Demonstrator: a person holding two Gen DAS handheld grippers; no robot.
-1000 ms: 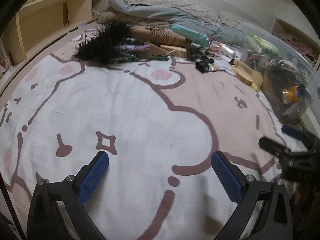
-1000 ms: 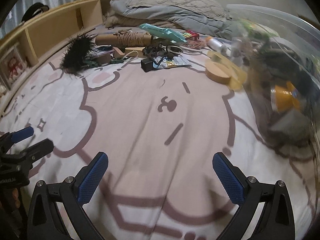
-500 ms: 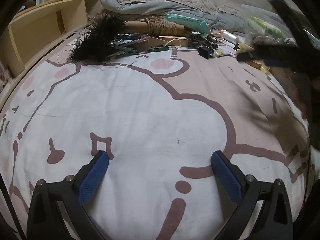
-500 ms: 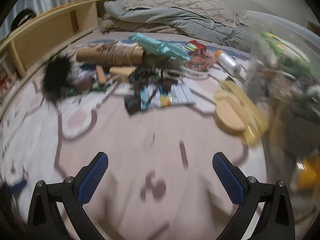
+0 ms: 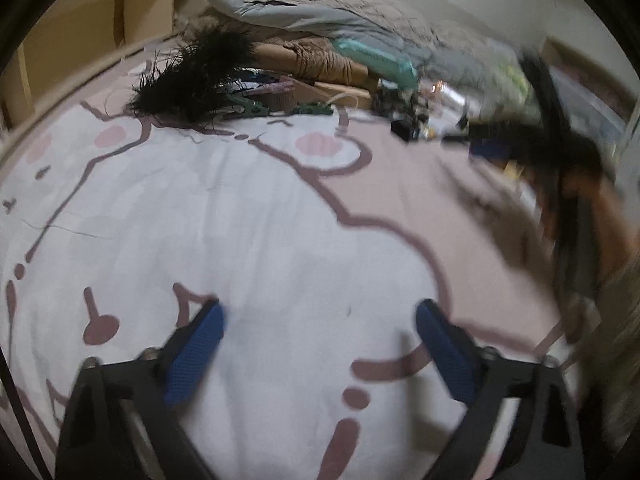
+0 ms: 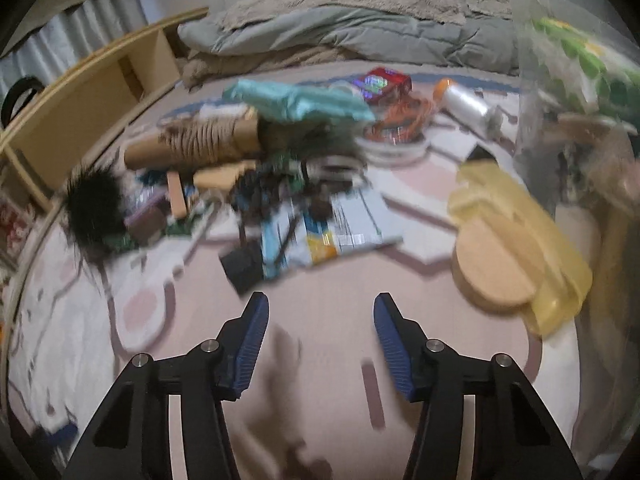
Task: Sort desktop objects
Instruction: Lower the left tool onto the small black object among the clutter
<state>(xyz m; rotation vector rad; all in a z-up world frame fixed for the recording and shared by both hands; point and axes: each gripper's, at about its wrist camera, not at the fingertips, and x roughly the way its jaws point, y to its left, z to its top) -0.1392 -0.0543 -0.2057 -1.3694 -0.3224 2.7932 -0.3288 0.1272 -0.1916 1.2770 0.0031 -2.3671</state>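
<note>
A heap of small objects lies on the pink and white bedspread [image 5: 248, 216]: a black feather duster [image 6: 94, 204], a cardboard tube wound with twine [image 6: 200, 144], a teal packet [image 6: 296, 102], a black clip [image 6: 242, 266], a printed packet [image 6: 340, 228], a round wooden lid [image 6: 494, 270] and a yellow plastic piece [image 6: 516, 220]. My right gripper [image 6: 320, 324] hangs just short of the heap, its jaws closing with nothing between them. My left gripper [image 5: 320, 328] hovers over bare bedspread, jaws closing and empty. The duster [image 5: 196, 76] lies far ahead of it.
A clear plastic bin [image 6: 576, 92] with several items stands at the right. A wooden shelf headboard [image 6: 92, 92] runs along the left, and a folded grey quilt [image 6: 340, 28] lies behind the heap. A blurred dark shape, the other gripper [image 5: 560, 160], fills the left wrist view's right side.
My right gripper has moved forward to the heap and its jaws have narrowed. The left gripper's jaws have drawn in a little; it stays over the same spot.
</note>
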